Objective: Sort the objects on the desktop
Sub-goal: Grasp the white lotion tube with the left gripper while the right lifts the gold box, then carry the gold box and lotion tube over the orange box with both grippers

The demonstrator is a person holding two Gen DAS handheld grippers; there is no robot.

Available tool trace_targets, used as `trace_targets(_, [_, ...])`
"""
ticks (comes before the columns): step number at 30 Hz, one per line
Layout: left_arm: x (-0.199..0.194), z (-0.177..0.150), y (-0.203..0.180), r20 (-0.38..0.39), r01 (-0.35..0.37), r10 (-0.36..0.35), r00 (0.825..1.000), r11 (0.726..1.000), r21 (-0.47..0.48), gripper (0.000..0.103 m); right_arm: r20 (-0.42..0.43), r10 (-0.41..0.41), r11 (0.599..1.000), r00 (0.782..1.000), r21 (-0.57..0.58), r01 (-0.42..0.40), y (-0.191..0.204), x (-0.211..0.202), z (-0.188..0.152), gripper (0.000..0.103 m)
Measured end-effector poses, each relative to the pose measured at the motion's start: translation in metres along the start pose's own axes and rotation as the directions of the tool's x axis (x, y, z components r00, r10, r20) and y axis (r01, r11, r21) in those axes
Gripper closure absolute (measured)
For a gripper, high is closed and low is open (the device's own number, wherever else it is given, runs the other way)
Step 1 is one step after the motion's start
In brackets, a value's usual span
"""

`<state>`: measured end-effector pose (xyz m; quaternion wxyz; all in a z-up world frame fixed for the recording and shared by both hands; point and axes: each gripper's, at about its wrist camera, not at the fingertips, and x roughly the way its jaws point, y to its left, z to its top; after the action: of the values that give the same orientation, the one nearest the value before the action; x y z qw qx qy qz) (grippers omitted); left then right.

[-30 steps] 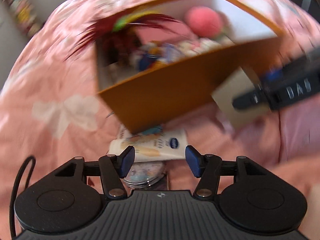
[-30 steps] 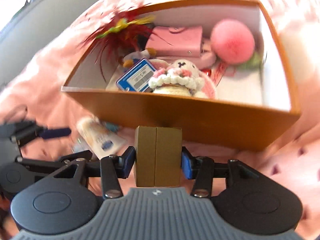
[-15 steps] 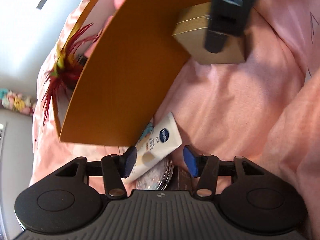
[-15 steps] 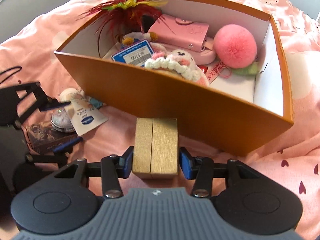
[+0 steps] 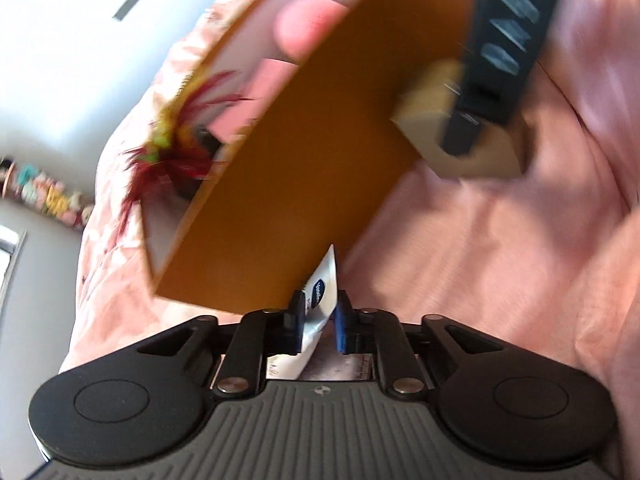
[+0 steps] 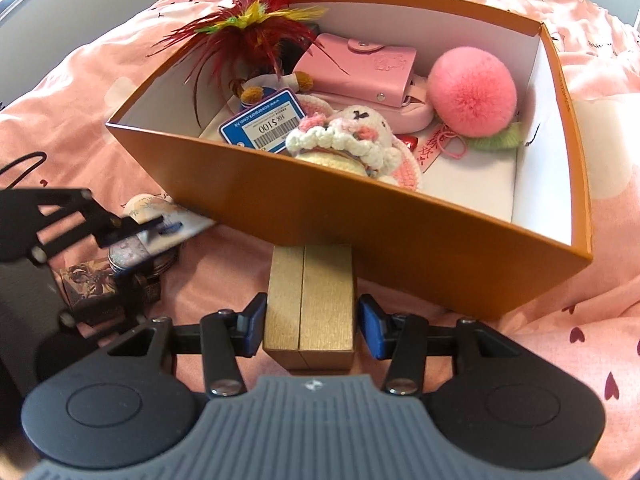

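An orange box [image 6: 360,236] with white inside stands on the pink bedding and holds a red feather toy [image 6: 248,24], a pink wallet [image 6: 360,68], a pink pompom [image 6: 472,88], a crochet doll [image 6: 344,140] and a blue card [image 6: 264,124]. My right gripper [image 6: 310,326] has its blue pads just off the sides of a gold box [image 6: 310,300] that rests in front of the orange box. My left gripper [image 5: 318,322] is shut on a white cream tube [image 5: 320,304], also seen in the right wrist view [image 6: 176,226]. The gold box shows in the left wrist view [image 5: 436,136].
A round glittery compact [image 6: 132,254] and a dark patterned small box [image 6: 90,282] lie on the bedding under the left gripper. The pink duvet [image 6: 580,320] spreads all round. A grey wall [image 5: 80,60] and a shelf of small toys [image 5: 44,196] are behind the bed.
My left gripper has closed on the cream tube. My right gripper's pads have come slightly off the gold box, which now rests on the bedding by the orange box.
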<state>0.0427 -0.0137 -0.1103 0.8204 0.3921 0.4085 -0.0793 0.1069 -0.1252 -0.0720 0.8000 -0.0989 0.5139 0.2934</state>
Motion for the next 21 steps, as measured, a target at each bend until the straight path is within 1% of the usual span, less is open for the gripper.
trace_targets(2, [-0.007, 0.002, 0.019, 0.006, 0.014, -0.014, 1.0, 0.995, -0.094, 0.091, 0.002, 0.004, 1.0, 1.0, -0.004, -0.004, -0.001, 0.0, 0.0, 0.053])
trace_targets(4, [-0.012, 0.003, 0.037, 0.015, 0.042, -0.04, 0.999, 0.98, -0.197, 0.092, 0.006, 0.008, 1.0, 1.0, -0.003, -0.008, -0.002, 0.0, -0.001, 0.053])
trace_targets(7, [-0.022, -0.003, 0.063, 0.045, 0.115, -0.106, 0.993, 0.933, -0.341, 0.092, 0.02, 0.018, 1.0, 1.0, -0.005, -0.018, -0.002, -0.006, -0.003, 0.053])
trace_targets(9, [-0.039, -0.006, 0.073, 0.08, 0.154, -0.134, 0.988, 0.904, -0.398, 0.094, 0.03, 0.041, 0.999, 0.999, -0.002, -0.041, -0.002, -0.013, -0.004, 0.053])
trace_targets(12, [-0.053, -0.009, 0.095, 0.15, 0.231, -0.18, 0.972, 0.844, -0.483, 0.095, 0.053, 0.069, 0.998, 0.996, -0.002, -0.069, -0.002, -0.026, -0.006, 0.053])
trace_targets(13, [-0.065, -0.013, 0.097, 0.178, 0.259, -0.194, 0.965, 0.822, -0.508, 0.095, 0.063, 0.072, 0.997, 0.995, -0.002, -0.072, -0.002, -0.031, -0.006, 0.053])
trace_targets(15, [-0.071, -0.01, 0.108, 0.232, 0.308, -0.214, 0.949, 0.789, -0.531, 0.095, 0.092, 0.084, 0.996, 0.992, 0.0, -0.085, -0.001, -0.043, -0.008, 0.053])
trace_targets(17, [-0.082, -0.005, 0.113, 0.271, 0.334, -0.216, 0.938, 0.777, -0.534, 0.095, 0.126, 0.106, 0.994, 0.986, 0.006, -0.108, -0.002, -0.057, -0.008, 0.053])
trace_targets(21, [-0.098, 0.012, 0.122, 0.333, 0.373, -0.218, 0.917, 0.763, -0.528, 0.096, 0.21, 0.141, 0.989, 0.968, 0.02, -0.148, -0.008, -0.088, -0.005, 0.053])
